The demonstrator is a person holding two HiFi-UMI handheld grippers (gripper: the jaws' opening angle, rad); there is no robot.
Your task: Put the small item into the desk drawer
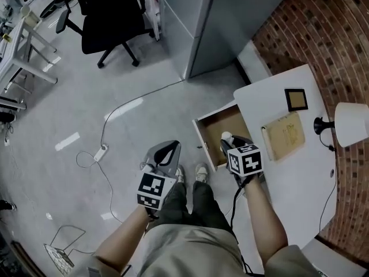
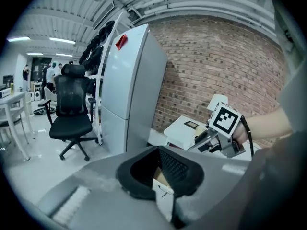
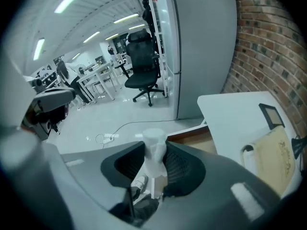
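Overhead head cam; desk [image 1: 265, 103] in all.

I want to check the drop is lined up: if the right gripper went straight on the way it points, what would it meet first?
Probably the inside of the open drawer: the right gripper, shut on the small white item, points down over it. Depth is unclear.

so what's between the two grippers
In the head view, the person's shoes and trouser legs lie between the left gripper and the right gripper, which grips the small white item.
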